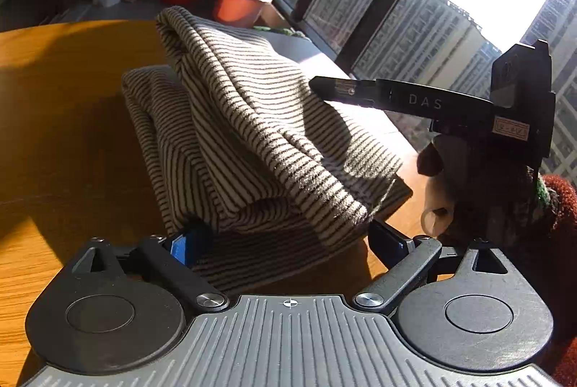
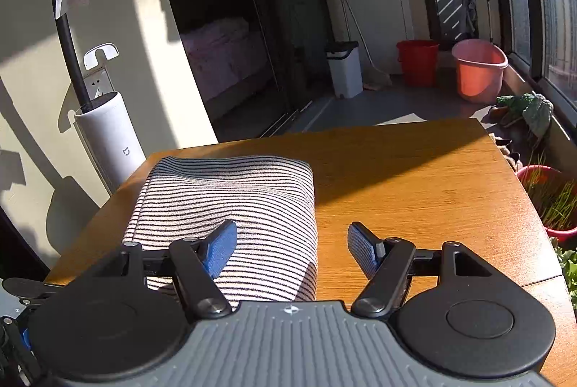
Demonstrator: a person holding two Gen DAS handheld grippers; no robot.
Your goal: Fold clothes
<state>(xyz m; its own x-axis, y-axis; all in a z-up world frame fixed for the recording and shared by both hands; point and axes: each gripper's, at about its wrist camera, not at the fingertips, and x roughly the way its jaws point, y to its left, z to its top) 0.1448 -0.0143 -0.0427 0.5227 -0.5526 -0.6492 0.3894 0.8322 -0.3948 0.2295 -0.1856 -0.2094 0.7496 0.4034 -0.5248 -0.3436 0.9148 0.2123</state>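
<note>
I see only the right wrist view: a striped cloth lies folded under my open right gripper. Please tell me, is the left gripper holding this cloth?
Observer: No. The left gripper is open. The near edge of the black-and-cream striped knitted cloth hangs between its blue-padded fingers, not pinched.
Operator: Does the fold lie flat?
Observer: Not quite. In the left wrist view the top layer bulges above a lower layer.
Operator: Where is my gripper from that side?
Observer: The right gripper comes in from the window side, and its black finger reaches over the top layer. I cannot tell whether it touches.
</note>
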